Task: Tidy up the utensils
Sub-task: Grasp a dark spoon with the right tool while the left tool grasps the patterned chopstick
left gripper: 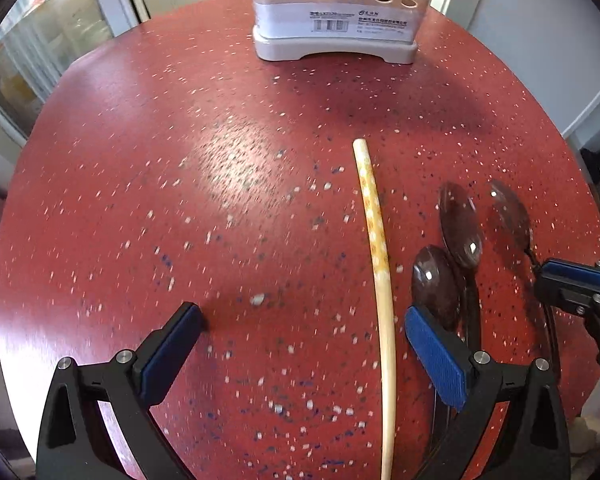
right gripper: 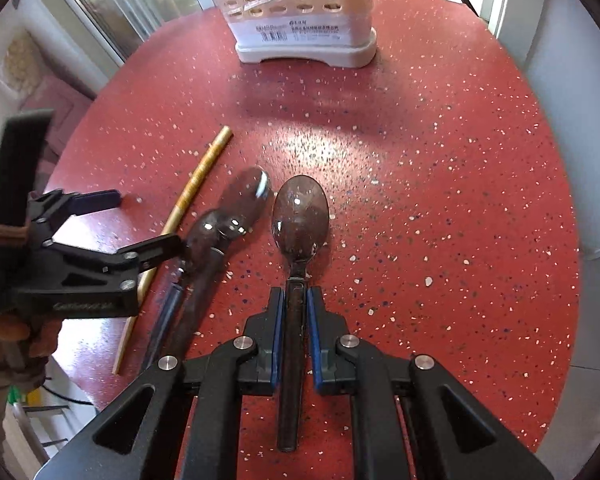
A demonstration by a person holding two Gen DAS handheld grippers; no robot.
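A white perforated utensil holder (left gripper: pixel 334 20) (right gripper: pixel 304 28) stands at the far side of the red speckled table (left gripper: pixel 180 184). A long cream chopstick (left gripper: pixel 376 264) (right gripper: pixel 188 200) lies between my left gripper's (left gripper: pixel 304 340) wide-open fingers, close to the right pad. Two dark brown spoons (left gripper: pixel 458 224) (right gripper: pixel 236 212) lie just right of it. My right gripper (right gripper: pixel 295 312) is shut on the handle of a third dark spoon (right gripper: pixel 300 216), which lies low over the table. The right gripper also shows in the left wrist view (left gripper: pixel 572 284).
The table edge curves around close on all sides. A glass door (left gripper: pixel 40 52) and white walls stand beyond it. My left gripper (right gripper: pixel 112 224) and the hand holding it show at the left of the right wrist view.
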